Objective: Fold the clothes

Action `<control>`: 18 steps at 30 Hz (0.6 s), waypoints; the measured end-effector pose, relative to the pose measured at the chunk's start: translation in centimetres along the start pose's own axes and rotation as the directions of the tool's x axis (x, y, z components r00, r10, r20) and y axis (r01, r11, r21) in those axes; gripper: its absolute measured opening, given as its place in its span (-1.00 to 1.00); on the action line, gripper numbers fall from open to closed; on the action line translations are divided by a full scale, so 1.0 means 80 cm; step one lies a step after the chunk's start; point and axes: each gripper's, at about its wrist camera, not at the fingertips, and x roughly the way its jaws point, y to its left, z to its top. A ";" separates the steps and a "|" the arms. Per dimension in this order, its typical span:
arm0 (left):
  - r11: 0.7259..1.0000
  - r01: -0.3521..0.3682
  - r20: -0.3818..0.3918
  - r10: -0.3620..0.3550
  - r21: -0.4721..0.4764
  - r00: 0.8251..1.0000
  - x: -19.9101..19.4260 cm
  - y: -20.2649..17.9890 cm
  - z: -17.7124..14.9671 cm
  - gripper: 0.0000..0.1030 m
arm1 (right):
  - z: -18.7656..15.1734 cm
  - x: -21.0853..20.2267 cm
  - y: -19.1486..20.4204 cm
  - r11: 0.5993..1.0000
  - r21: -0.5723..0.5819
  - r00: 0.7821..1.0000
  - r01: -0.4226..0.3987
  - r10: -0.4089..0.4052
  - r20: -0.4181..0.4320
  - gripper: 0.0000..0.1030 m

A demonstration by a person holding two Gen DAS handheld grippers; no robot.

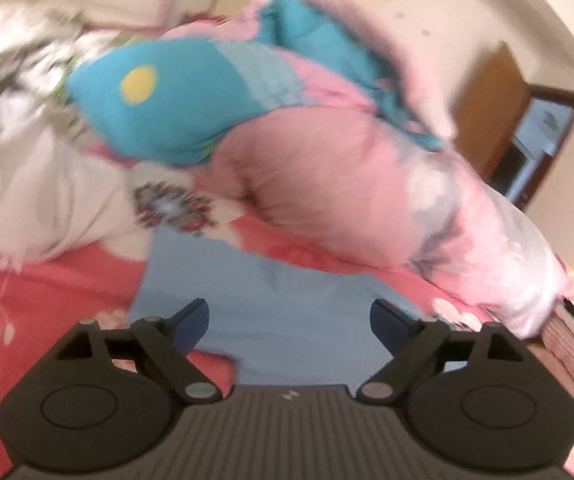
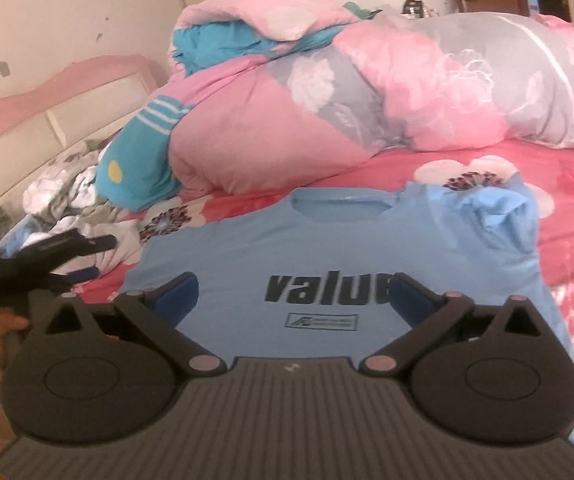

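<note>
blue t-shirt flat on bed | left gripper fingers spread | right gripper fingers spread

Light blue T-shirt with black lettering, red floral bedsheet, pink-grey floral duvet

The light blue T-shirt carries big dark letters on its chest that read "value"; the last letter is partly hidden. Under this word is a small boxed label, too small to read.
</note>
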 end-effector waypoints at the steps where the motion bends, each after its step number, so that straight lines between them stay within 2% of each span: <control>1: 1.000 0.010 0.006 -0.011 0.020 1.000 -0.007 -0.014 0.003 0.86 | 0.000 -0.002 -0.002 1.000 0.006 1.000 0.002 -0.002 0.005 0.98; 6: 0.994 0.059 0.014 -0.060 0.091 0.998 -0.026 -0.079 0.007 1.00 | -0.005 -0.021 -0.012 1.000 0.013 0.999 0.029 -0.029 0.041 0.98; 10: 0.991 0.080 -0.012 -0.080 0.105 0.997 -0.019 -0.123 0.001 1.00 | -0.009 -0.036 -0.022 0.994 -0.001 0.991 0.106 -0.105 0.082 0.98; 14: 0.988 0.073 -0.060 -0.065 0.135 0.996 0.003 -0.158 -0.010 1.00 | -0.016 -0.048 -0.030 0.979 -0.027 0.970 0.202 -0.196 0.143 0.98; 18: 0.977 0.116 -0.067 -0.105 0.180 0.992 0.024 -0.177 -0.028 1.00 | -0.024 -0.052 -0.043 0.964 -0.047 0.946 0.261 -0.246 0.209 0.98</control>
